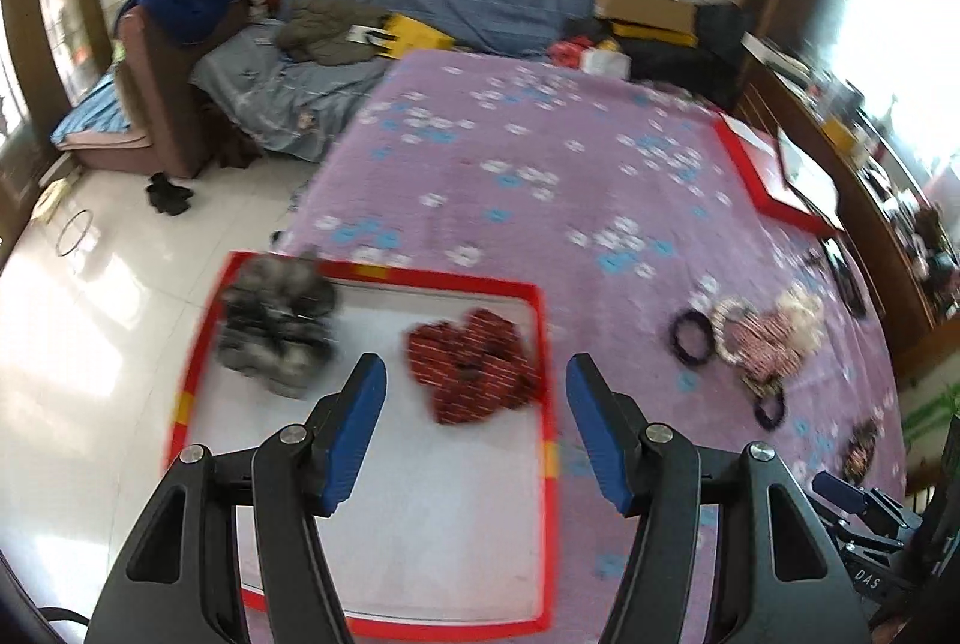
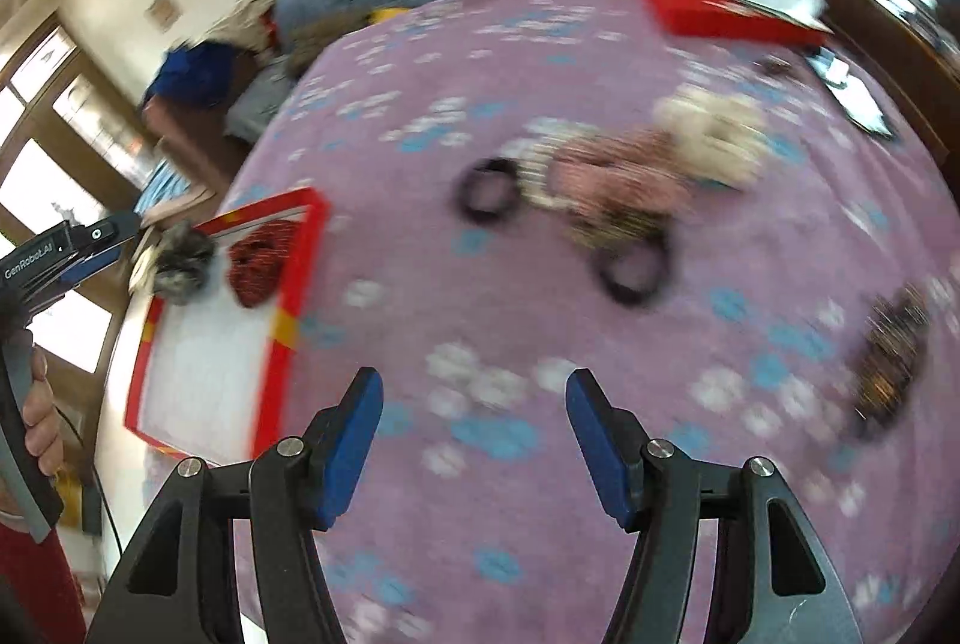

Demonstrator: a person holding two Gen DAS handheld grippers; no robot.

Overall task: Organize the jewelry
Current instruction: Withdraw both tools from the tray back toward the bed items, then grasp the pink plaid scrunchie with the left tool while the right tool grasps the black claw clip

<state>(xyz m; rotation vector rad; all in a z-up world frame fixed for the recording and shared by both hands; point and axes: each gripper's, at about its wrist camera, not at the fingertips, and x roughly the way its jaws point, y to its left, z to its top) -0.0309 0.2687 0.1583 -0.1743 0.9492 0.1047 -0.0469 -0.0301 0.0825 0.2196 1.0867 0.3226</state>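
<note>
Purple floral bed [image 1: 540, 176]: red tray [image 1: 543, 344] holds grey scrunchie [image 1: 276, 320], red scrunchie [image 1: 474, 368]; pile [image 2: 606, 188] left; left gripper [image 1: 474, 428], right gripper [image 2: 474, 440] jaws wide, empty.

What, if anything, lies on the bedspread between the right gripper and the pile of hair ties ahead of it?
Nothing visible does. The right gripper is open and empty, and only bare purple bedspread shows between its fingers and the pile of hair ties. The red-rimmed tray sits off to the left of that path. The picture is blurred, so small items could be missed.

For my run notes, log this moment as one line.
left gripper: open, empty | right gripper: open, empty | red tray: two scrunchies
</note>
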